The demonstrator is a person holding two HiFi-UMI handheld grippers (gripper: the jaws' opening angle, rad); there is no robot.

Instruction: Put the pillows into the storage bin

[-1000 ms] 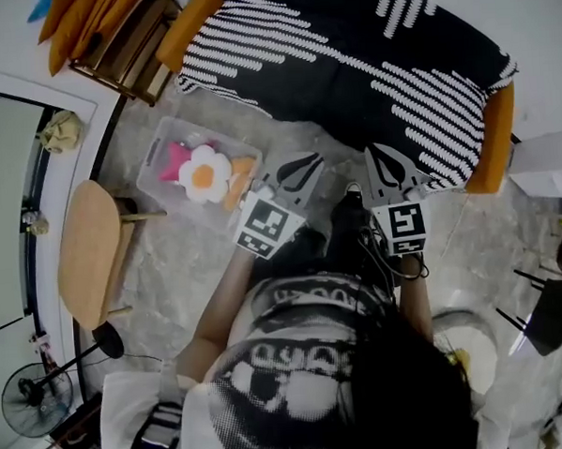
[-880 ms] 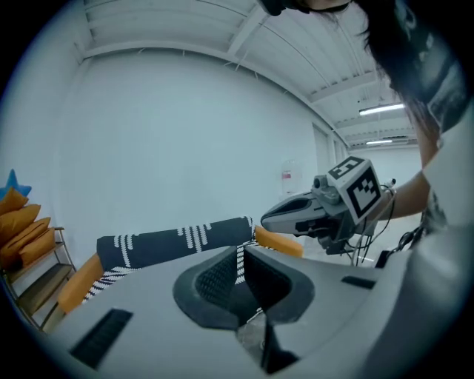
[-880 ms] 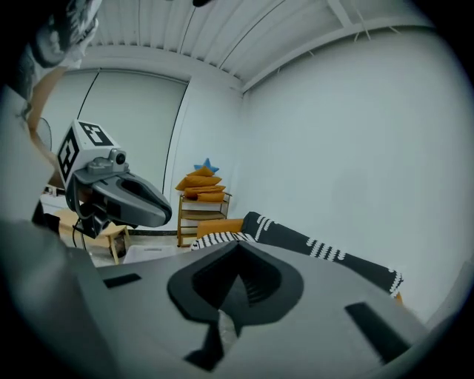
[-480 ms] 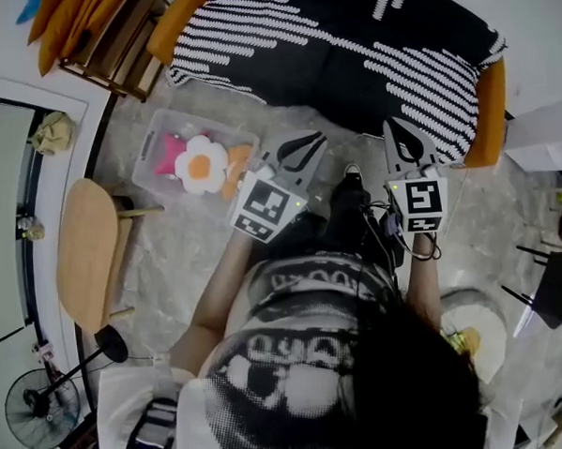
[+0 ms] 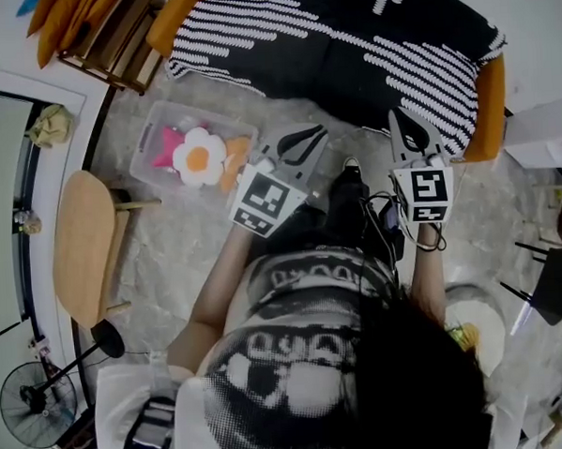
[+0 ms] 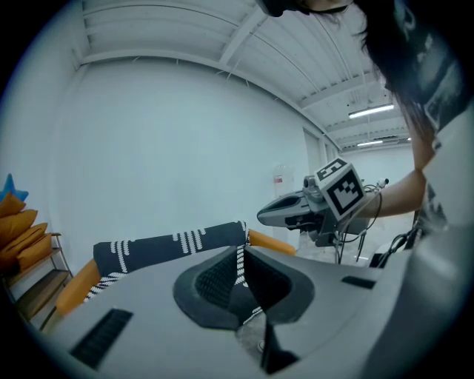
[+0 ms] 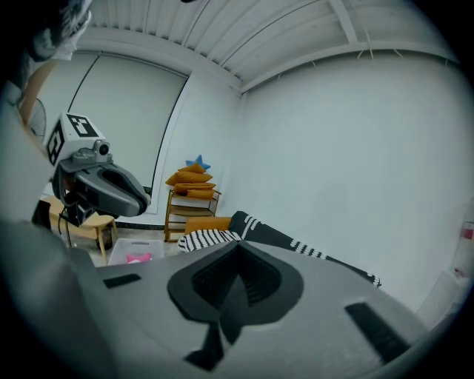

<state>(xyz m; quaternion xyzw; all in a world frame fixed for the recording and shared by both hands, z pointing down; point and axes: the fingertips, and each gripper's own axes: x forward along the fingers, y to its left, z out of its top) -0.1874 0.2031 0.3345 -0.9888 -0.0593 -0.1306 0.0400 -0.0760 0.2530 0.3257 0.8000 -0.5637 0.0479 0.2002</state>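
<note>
The sofa point(image 5: 347, 46) under its striped black-and-white throw is the biggest thing in the room. Just off its left front corner the clear bin point(image 5: 147, 141) sits on the floor with three pillows already in it. The white flower pillow point(image 5: 199, 158) lies on top in the middle, with the orange pillow point(image 5: 239, 162) beside it and the pink pillow point(image 5: 170, 148) on its other side. In front of the sofa the left gripper point(image 5: 321, 130) and right gripper point(image 5: 398, 119) hang side by side, tips toward the sofa, each with its jaws pressed together on nothing. The pillows look light and squashy — I'd guess they give under a pinch and won't slip or break. A petal, a corner or a seam edge is the place to nip, not the fat middle. I can read no brand or label — only the square markers on the gripper cubes, and the shirt print I can't make out.
</note>
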